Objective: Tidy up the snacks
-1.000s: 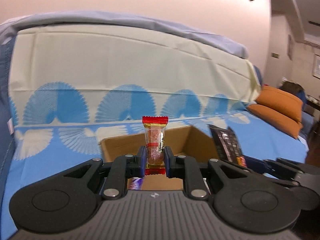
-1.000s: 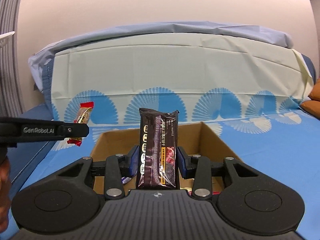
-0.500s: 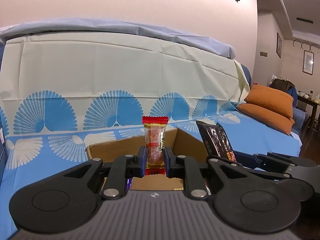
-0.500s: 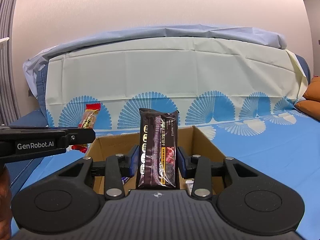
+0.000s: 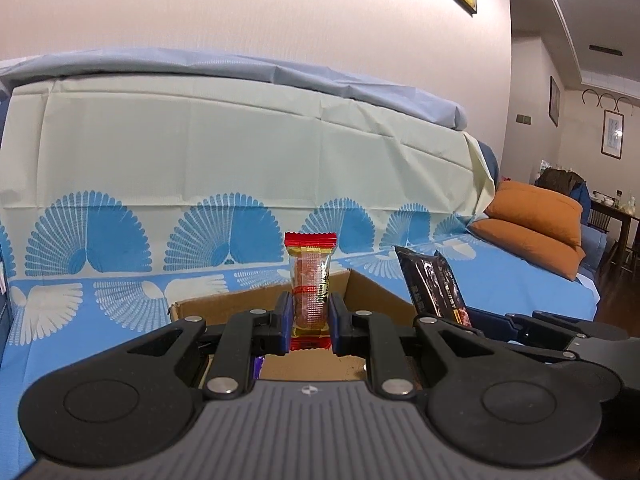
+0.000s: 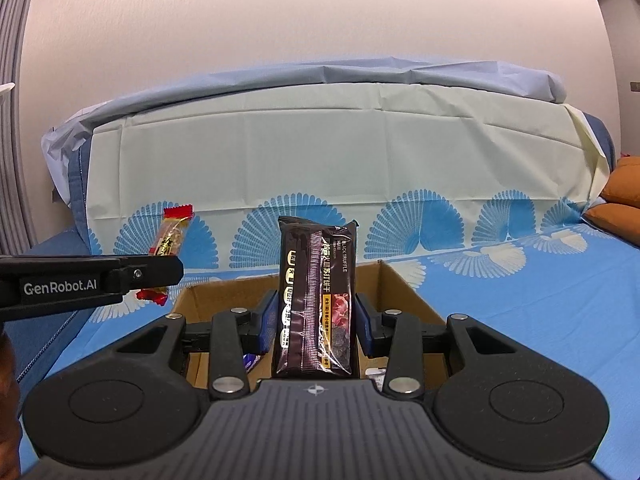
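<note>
Right now I have a snack in each claw, both held up over the open cardboard box (image 6: 404, 292) that sits on the blue fan-patterned sofa cover (image 6: 520, 280). My left claw (image 5: 308, 320) is clenched on one small red-ended candy bar (image 5: 310, 284), standing upright between its pads above the box's near edge. My right claw (image 6: 316, 320) grips one dark black-truffle ham cracker packet (image 6: 316, 292), also upright, above the same box.

I judge this to be the carry step, with both snacks brought to the box but not yet dropped. The next move calls for lowering each claw toward the box's inside and easing the pads apart so the snacks fall in, not on the cover.

Counted: two claws, two held snacks, one box. Inside the box I glimpse bits of a few wrappers, too hidden to count. Two orange cushions (image 5: 536, 220) lie well right of the box.
</note>
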A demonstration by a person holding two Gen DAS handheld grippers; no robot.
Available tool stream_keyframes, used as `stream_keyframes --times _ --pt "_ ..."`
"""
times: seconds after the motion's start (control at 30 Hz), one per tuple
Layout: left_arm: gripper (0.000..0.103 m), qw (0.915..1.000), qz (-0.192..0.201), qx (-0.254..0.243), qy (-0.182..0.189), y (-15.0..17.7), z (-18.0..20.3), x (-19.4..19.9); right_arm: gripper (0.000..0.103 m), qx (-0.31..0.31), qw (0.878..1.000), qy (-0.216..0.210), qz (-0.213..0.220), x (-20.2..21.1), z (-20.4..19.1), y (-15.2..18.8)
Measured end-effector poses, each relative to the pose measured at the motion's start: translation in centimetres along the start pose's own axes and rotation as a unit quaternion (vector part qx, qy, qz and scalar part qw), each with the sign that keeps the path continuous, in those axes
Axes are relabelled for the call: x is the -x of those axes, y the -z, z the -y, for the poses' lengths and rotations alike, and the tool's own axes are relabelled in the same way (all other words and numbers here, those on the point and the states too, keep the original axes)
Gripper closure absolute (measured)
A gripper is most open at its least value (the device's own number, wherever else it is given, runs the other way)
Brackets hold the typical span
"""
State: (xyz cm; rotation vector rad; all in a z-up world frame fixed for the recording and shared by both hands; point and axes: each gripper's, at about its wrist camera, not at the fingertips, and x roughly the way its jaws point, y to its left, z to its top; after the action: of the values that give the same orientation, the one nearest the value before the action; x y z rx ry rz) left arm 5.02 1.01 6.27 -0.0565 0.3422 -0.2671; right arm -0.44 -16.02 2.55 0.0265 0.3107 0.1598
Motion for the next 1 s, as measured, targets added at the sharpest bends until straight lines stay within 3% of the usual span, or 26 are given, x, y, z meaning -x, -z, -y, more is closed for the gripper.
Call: stream_keyframes --times 0.07,0.13,0.17,0.2,0.23,0.33,0.43,0.5,0.73,0.83,1.0 --pt "0.082 1.0 -0.002 0.004 0.005 0.0 -0.1 0.0 0.062 -0.001 1.0 0.0 0.0 0.0 0.0 0.0" --pt "0.071 0.9998 -0.011 0.01 0.011 0.1 -0.2 -0.3 0.057 0.0 1.0 0.0 -0.007 -0.2 0.0 0.1" --pt "0.064 0.9998 -0.01 0.01 0.01 0.1 -0.1 -0.3 0.05 0.001 1.0 0.004 -0.009 -0.4 0.0 0.1" --pt "0.064 0.9999 -0.007 0.007 0.009 0.1 -0.1 -0.2 0.032 0.002 1.0 0.012 -0.012 -0.5 0.0 0.2" --pt "0.064 1.0 -0.004 0.003 0.007 0.1 -0.1 -0.1 0.024 0.001 1.0 0.017 -0.014 -0.5 0.0 0.2" --pt "0.061 1.0 0.002 0.002 -0.001 0.3 -0.3 0.3 0.02 -0.006 1.0 0.009 -0.021 -0.5 0.2 0.0" --pt "0.041 0.9998 0.009 -0.003 -0.018 0.5 -0.4 1.2 0.005 -0.008 1.0 0.008 -0.028 -0.1 0.4 -0.3" --pt "0.027 0.9992 0.018 -0.009 -0.033 0.5 -0.3 2.2 0.001 -0.008 0.999 0.003 -0.039 0.3 0.7 -0.8" --pt "0.016 0.9987 -0.003 0.019 -0.047 0.8 1.6 5.8 0.001 0.007 0.997 0.007 -0.071 4.2 3.1 -2.1" --pt "0.001 0.9962 -0.045 0.046 -0.058 1.2 3.2 7.0 0.001 0.016 0.996 0.024 -0.085 6.2 4.4 -1.6" --pt "0.0 0.9847 -0.107 0.09 -0.104 4.3 5.0 8.1 0.001 0.004 0.993 0.03 -0.116 8.4 6.1 0.6"
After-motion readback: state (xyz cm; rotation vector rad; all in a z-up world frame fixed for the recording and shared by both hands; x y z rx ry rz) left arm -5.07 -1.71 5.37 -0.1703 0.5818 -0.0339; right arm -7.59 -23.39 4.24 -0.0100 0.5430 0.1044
